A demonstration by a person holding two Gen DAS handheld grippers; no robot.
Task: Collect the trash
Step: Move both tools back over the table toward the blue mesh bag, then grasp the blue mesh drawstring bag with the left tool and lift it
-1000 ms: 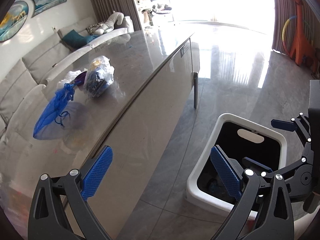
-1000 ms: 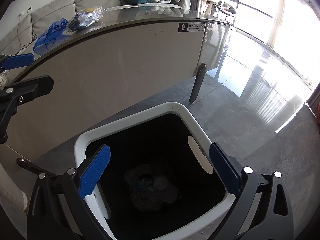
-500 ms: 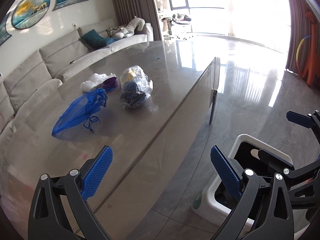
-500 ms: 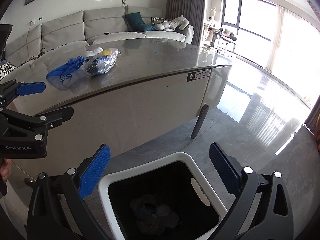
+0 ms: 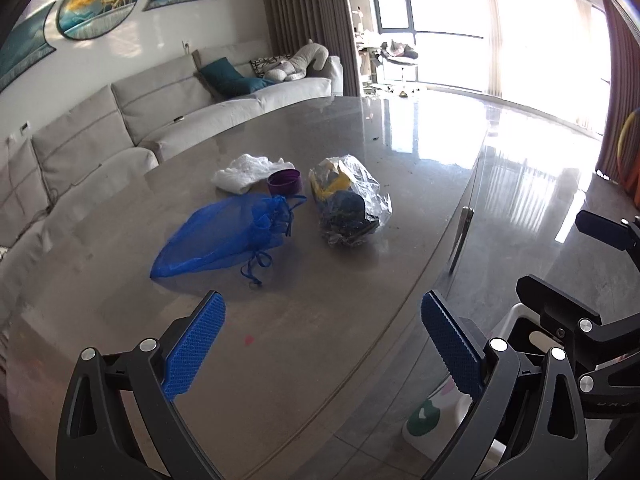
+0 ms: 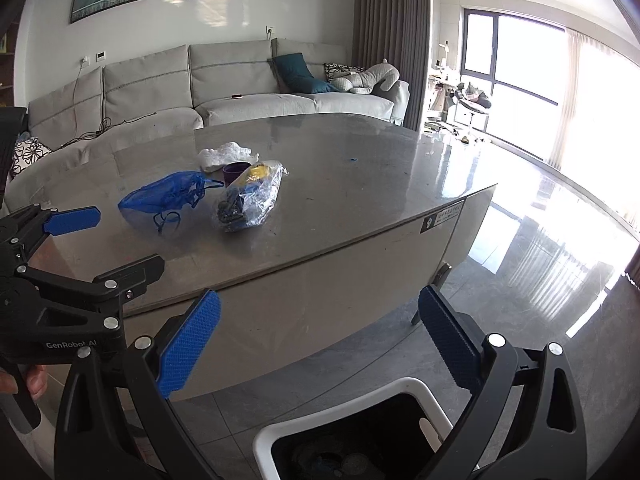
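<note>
Grey table [image 5: 360, 152] carries a blue pouch [image 5: 224, 240], clear bag [image 5: 346, 200], purple cup [image 5: 285, 182] and tissue [image 5: 248, 172]. Left gripper [image 5: 322, 344] and right gripper [image 6: 318, 342] hang spread wide, empty, the right over a white bin [image 6: 400, 386].

- strong daylight is admitted through the large windows [image 5: 480, 28] at the far right of the room, and the panes are blown out to near white in both views.
- broad glare is thrown across the glossy floor [image 6: 540, 248], where streaked reflections of the curtains are seen.
- a paler sheen is laid over the far end of the grey tabletop [image 5: 400, 128]; its near end is left duller.
- soft, short shadows are cast toward the camera beneath the blue mesh bag [image 5: 224, 236] and the clear plastic bag [image 5: 348, 204].
- the sofa wall is lit evenly, with dappled light patches on it.
- heavy fisheye bending is seen at the edges, and the corners are vignetted to black.
- focus is held reasonably sharp throughout; slight softness is noted at the rim.
</note>
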